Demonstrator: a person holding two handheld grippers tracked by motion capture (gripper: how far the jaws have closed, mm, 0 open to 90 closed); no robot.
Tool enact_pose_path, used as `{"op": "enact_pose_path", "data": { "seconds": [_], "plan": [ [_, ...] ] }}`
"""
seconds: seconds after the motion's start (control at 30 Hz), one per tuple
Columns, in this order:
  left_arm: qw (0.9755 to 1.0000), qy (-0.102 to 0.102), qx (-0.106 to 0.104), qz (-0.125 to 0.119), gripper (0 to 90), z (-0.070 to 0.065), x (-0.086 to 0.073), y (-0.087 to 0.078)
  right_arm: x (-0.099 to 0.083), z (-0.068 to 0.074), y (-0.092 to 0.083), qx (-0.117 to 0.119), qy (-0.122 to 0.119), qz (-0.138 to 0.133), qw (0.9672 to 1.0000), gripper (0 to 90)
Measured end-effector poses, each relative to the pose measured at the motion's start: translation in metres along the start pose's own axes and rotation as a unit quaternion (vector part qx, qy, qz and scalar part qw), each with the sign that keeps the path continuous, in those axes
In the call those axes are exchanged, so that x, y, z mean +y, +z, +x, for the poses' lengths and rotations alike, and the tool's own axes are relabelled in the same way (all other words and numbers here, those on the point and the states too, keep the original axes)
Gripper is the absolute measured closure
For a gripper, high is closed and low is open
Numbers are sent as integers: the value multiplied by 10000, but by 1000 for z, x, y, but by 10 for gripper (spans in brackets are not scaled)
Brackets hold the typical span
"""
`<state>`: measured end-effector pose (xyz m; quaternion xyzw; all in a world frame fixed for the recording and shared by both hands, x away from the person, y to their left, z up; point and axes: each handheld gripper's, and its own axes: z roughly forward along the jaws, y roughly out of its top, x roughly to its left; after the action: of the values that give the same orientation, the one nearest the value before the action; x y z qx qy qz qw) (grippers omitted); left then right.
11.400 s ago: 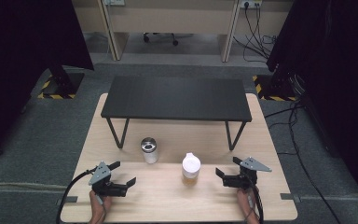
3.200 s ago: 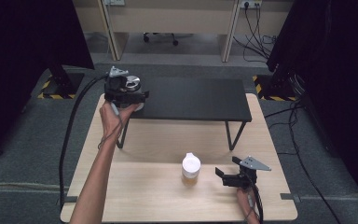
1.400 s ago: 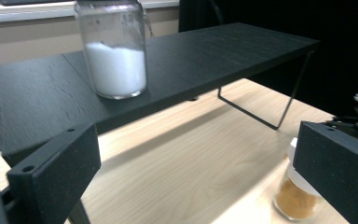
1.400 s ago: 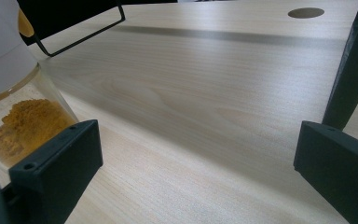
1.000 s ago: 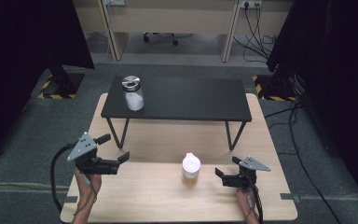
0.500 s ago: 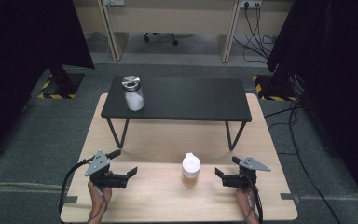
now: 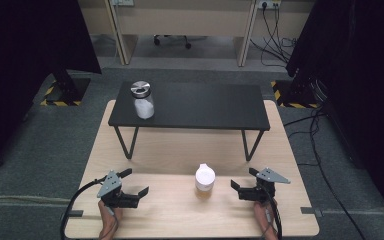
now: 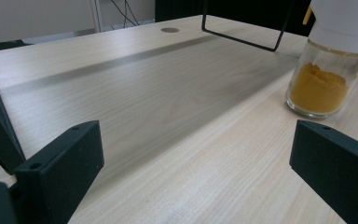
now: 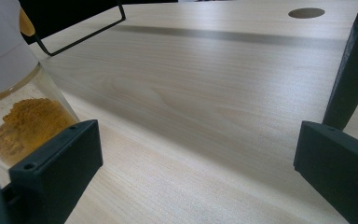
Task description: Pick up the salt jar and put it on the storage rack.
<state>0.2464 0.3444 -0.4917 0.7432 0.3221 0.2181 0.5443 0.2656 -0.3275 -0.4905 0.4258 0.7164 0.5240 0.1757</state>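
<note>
Wooden table point(image 7: 170, 150), spice jar point(image 7: 205, 182) (white lid), L+R grippers point(image 7: 130, 194) open

Two jars point(image 7: 143, 99) point(image 7: 205, 182), two tongs point(image 7: 130, 186) point(image 7: 240, 183), one shelf point(image 7: 195, 106).

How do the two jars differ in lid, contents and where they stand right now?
The silver-lidded jar has a metal lid and white contents; the white-capped jar holds orange-yellow powder. The silver-lidded jar stands on the black shelf, the white-capped jar on the wooden table between the grippers. Both are clear, upright and unheld.
</note>
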Motion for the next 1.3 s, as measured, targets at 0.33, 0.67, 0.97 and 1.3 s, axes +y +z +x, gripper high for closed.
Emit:
{"op": "enact_pose_path", "data": {
  "seconds": [0.33, 0.67, 0.97, 1.3],
  "plan": [
    [10000, -3, -53, 49, 30, 3, -5, 2, 0, 0, 0, 2, -12, -1, 10000, 12],
    [9998, -13, -41, 193, 44, 4, -3, 5, 0, 0, 0, 4, -11, 5, 10000, 12],
    [9998, -98, -36, 160, 50, 5, -5, 5, 0, 0, 0, 20, -12, 5, 10000, 12],
    [9998, -161, -93, 95, 54, 8, -7, 3, 0, 1, 0, 10, -29, 20, 10000, 12]
  ]
}}
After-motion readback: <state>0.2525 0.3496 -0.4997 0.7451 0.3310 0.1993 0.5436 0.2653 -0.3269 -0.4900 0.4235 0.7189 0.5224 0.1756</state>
